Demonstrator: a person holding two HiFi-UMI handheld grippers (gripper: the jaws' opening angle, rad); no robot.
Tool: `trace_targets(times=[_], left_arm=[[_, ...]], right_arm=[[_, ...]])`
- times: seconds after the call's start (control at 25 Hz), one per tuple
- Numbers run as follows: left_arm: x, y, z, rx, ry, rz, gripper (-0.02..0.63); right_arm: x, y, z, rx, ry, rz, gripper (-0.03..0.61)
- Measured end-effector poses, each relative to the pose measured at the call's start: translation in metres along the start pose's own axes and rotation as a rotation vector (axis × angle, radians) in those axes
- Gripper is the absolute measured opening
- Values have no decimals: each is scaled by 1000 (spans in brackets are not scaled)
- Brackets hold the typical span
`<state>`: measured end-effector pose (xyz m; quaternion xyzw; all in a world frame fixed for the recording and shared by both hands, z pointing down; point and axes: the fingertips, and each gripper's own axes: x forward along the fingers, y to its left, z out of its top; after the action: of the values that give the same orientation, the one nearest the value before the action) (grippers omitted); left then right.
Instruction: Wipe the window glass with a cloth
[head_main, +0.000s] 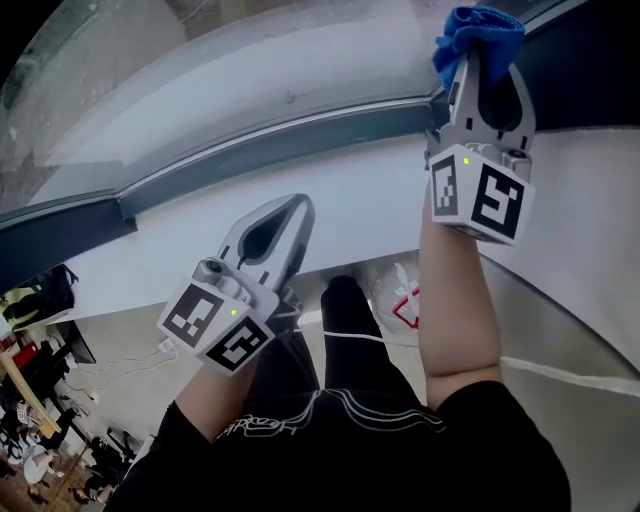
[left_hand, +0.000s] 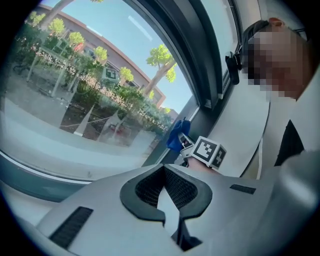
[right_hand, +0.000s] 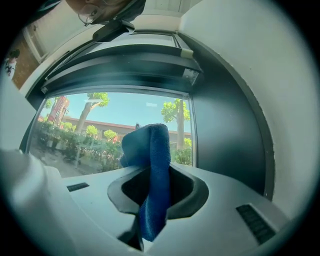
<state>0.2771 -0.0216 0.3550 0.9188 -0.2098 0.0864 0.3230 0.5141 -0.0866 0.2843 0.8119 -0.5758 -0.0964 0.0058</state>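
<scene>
Low at the left of the head view, the grey left gripper (head_main: 288, 212) hangs over the white window ledge (head_main: 350, 185), its fingers pressed together on nothing, short of the dark metal window frame (head_main: 270, 140). Past the frame spreads the clear window glass (head_main: 230, 70), with green trees and a building outside. Farther right, the raised right gripper (head_main: 482, 62) pinches a crumpled blue microfibre cloth (head_main: 478, 32), held up near the pane's right edge; whether the cloth touches the glass cannot be told.
</scene>
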Motion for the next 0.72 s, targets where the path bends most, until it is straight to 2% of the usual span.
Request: trace_targets(times=[0.16, 0.36, 0.48, 0.72], left_arm=[[8, -4, 8, 6, 0, -5, 6], [11, -1, 7, -6, -2, 0, 6], [3, 7, 15, 4, -26, 15, 6], [-30, 27, 32, -2, -88, 68, 6]], right_arm=[[8, -14, 1, 29, 7, -29, 63], [4, -9, 10, -18, -13, -11, 63], [-6, 13, 16, -13, -30, 34, 63], [-24, 84, 35, 0, -52, 194, 63]])
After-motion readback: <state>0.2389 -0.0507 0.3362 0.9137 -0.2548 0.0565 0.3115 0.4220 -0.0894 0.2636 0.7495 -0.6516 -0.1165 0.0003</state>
